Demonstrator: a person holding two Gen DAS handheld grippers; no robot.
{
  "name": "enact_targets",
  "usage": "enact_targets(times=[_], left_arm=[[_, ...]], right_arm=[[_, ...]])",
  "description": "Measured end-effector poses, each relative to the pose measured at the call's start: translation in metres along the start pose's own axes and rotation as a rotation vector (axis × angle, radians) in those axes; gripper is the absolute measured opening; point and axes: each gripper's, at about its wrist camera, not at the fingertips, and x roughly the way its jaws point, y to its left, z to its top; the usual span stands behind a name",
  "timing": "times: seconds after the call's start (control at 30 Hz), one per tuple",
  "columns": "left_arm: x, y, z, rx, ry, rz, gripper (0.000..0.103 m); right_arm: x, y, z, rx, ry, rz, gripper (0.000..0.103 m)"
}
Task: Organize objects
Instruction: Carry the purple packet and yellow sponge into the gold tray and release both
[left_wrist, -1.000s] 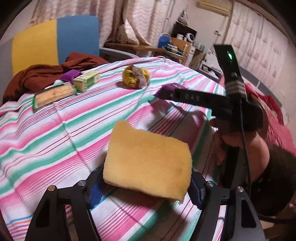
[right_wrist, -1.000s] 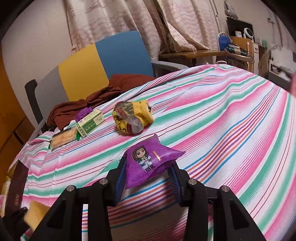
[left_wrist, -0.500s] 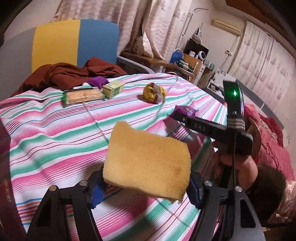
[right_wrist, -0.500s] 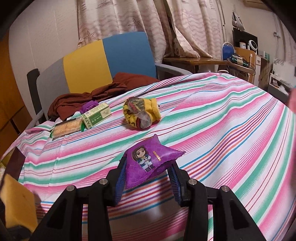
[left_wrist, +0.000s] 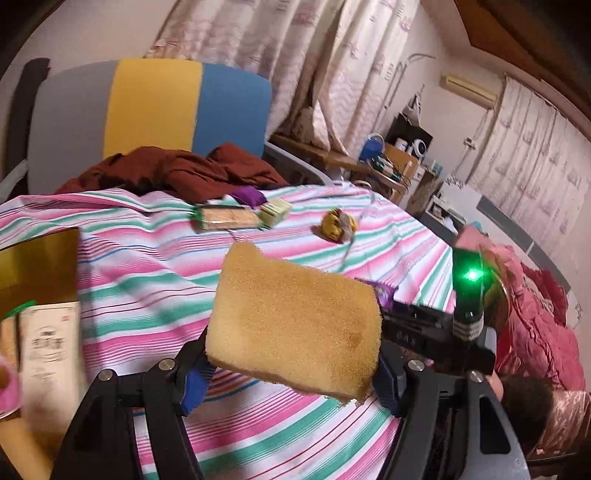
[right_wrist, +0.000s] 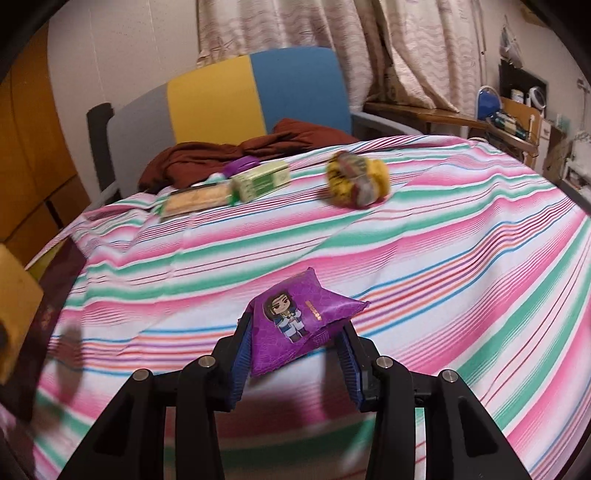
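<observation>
Left wrist view: left gripper clenched on a yellow sponge, raised above the striped tablecloth. Farther back on the cloth, a cracker pack just beside a small green box, a yellow wrapped bundle apart to their right. Right gripper glimpsed behind the sponge.

Right wrist view: right gripper clamped on a purple packet with a cartoon figure, lifted over the cloth. Beyond, cracker pack, box and bundle near the far edge.

Box beside cracker pack
</observation>
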Motion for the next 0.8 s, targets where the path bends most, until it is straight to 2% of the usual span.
enact_targets(times=[0.2, 0.37, 0.5, 0.6, 0.8], left_arm=[[-0.036, 0.033, -0.003, -0.081, -0.052, 0.046, 0.072], [-0.072, 0.070, -0.011, -0.147, -0.099, 0.125, 0.073], [-0.088, 0.096, -0.020, -0.173, -0.094, 0.190, 0.073], [-0.094, 0.119, -0.028, -0.217, -0.075, 0.212, 0.073], [-0.123, 0.160, -0.025, -0.265, -0.131, 0.307, 0.073]], right_arm=[[-0.008, 0.040, -0.005, -0.027, 0.021, 0.082, 0.044], [-0.021, 0.089, 0.002, -0.091, 0.011, 0.189, 0.044], [-0.032, 0.134, 0.006, -0.159, 0.003, 0.274, 0.044], [-0.038, 0.167, 0.008, -0.209, -0.003, 0.337, 0.044], [-0.054, 0.220, 0.015, -0.285, -0.026, 0.420, 0.044]])
